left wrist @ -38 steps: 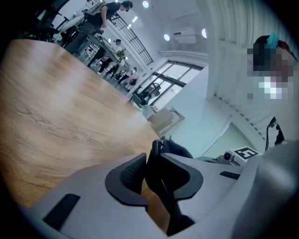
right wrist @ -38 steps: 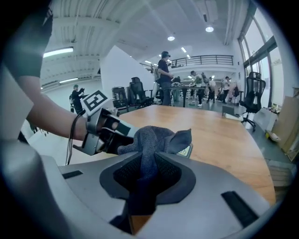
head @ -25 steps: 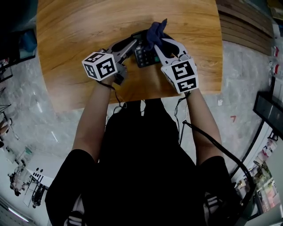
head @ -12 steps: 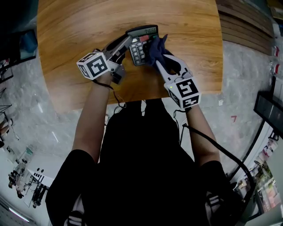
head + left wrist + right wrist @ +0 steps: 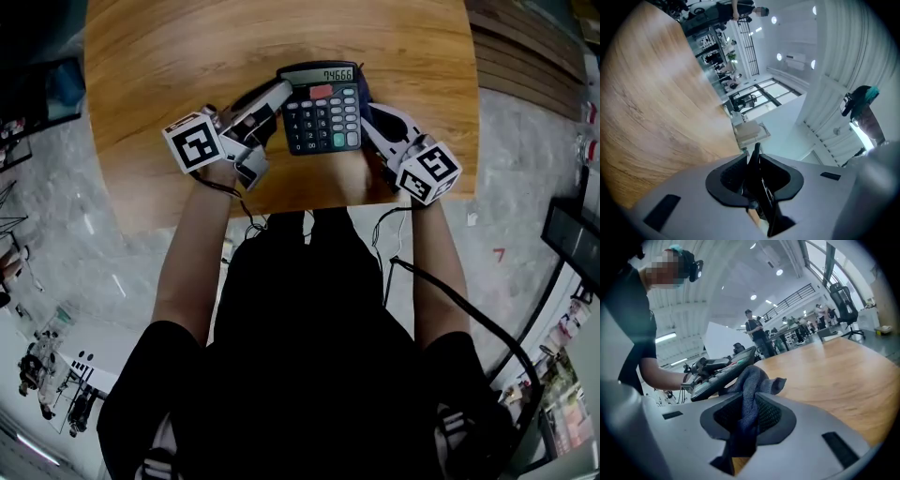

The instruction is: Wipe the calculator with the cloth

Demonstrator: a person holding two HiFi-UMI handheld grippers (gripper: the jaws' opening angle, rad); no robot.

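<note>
A black calculator (image 5: 322, 108) with grey keys and a lit display hangs above the wooden table (image 5: 178, 56), its face turned up to the head view. My left gripper (image 5: 273, 99) is shut on its left edge; in the left gripper view the thin black edge (image 5: 760, 185) sits clamped between the pads. My right gripper (image 5: 368, 101) stands at the calculator's right side, shut on a dark blue cloth (image 5: 751, 392). From the head view only a sliver of cloth (image 5: 364, 91) shows behind the calculator. The right gripper view has the calculator (image 5: 723, 372) just past the cloth.
The table's near edge (image 5: 281, 211) runs just below both grippers, close to the person's body. A black cable (image 5: 450, 300) trails from the right gripper. Several people (image 5: 754, 331) and an office chair (image 5: 843, 303) stand far off beyond the table.
The left gripper has lifted and tilted the calculator so its keypad faces up. The right gripper has carried the cloth off the keypad to the calculator's right side.
</note>
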